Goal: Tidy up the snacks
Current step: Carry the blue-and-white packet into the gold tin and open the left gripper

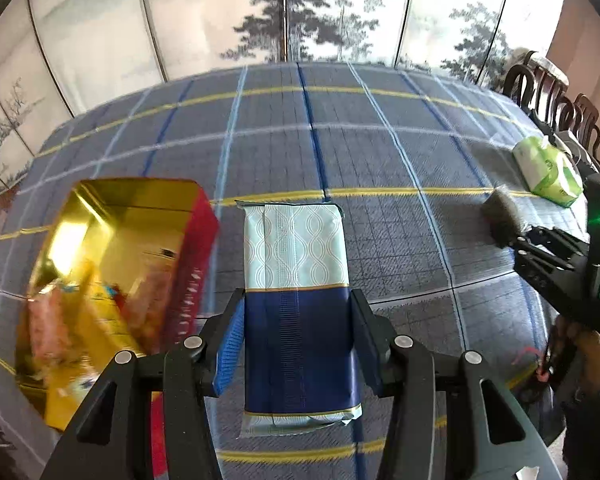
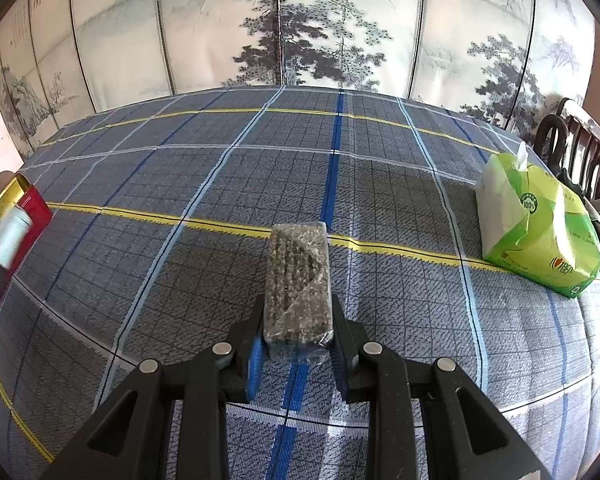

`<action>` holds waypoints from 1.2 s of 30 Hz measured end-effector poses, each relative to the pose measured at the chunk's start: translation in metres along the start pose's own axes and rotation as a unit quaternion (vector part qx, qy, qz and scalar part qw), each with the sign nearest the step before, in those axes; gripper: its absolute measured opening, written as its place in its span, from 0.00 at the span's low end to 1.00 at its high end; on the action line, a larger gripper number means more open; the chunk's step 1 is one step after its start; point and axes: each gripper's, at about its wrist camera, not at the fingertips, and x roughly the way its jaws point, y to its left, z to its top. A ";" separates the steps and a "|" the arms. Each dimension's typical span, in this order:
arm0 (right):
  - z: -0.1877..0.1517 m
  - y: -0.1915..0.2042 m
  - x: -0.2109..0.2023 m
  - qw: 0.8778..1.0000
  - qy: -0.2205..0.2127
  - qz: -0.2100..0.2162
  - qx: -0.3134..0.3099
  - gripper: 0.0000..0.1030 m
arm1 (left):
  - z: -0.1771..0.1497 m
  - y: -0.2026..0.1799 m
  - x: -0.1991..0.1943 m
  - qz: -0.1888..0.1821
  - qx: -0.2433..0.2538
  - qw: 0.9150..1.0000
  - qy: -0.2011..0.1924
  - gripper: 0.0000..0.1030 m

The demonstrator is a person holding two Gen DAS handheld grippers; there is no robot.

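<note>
From the left wrist view I see my left gripper (image 1: 298,344) clamped on a blue-and-pale-green snack packet (image 1: 298,300); both pads press its dark blue lower half at the centre of the frame. The packet's near end is partly hidden behind the gripper body, and I cannot read any print on it. To the left sits a red tin with a gold interior (image 1: 112,264), smeared by blur, so the wrapped snacks inside it (image 1: 60,320) are only orange and yellow shapes to me; its lower edge is cut off by the gripper frame. At the right edge my right gripper (image 1: 504,220) shows side-on, its fingertips closed on a dark bar whose surface I cannot make out here. A hand (image 1: 592,356) grips its handle at lower right, mostly cut off.

From the right wrist view the right gripper is closed on a speckled grey-brown snack bar in clear wrap (image 2: 298,276), held upright in the centre of the frame. A green and white tissue pack (image 2: 536,224) lies on the plaid tablecloth (image 2: 180,280) at right, well apart from the bar. At the far left edge the tin's red wall and the pale packet end appear only as a blurred sliver. Dark wooden chairs (image 2: 580,152) are cropped at upper right.
</note>
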 end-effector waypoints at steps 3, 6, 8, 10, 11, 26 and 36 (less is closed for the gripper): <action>0.000 0.000 0.000 1.000 0.000 -0.001 -0.001 0.27 | -0.001 0.011 -0.016 0.010 0.001 1.000 -0.013 0.44; 0.001 0.001 0.000 1.000 0.000 -0.004 -0.002 0.27 | -0.006 0.027 -0.028 0.018 -0.007 1.000 -0.020 0.44; 0.001 0.002 0.000 1.000 0.000 -0.006 -0.003 0.27 | -0.011 0.039 -0.035 0.024 -0.013 0.999 -0.022 0.44; 0.001 0.002 0.000 1.000 0.001 -0.006 -0.003 0.27 | -0.017 0.051 -0.042 0.033 -0.018 0.999 -0.025 0.44; 0.001 0.002 0.000 1.000 0.001 -0.006 -0.003 0.27 | -0.019 0.057 -0.044 0.038 -0.021 0.999 -0.025 0.44; 0.001 0.005 -0.002 1.000 0.001 -0.013 -0.008 0.27 | -0.059 0.135 -0.041 0.075 -0.065 0.995 0.002 0.44; 0.001 0.007 -0.002 1.000 0.001 -0.018 -0.007 0.27 | -0.063 0.155 -0.028 0.086 -0.066 0.994 0.005 0.44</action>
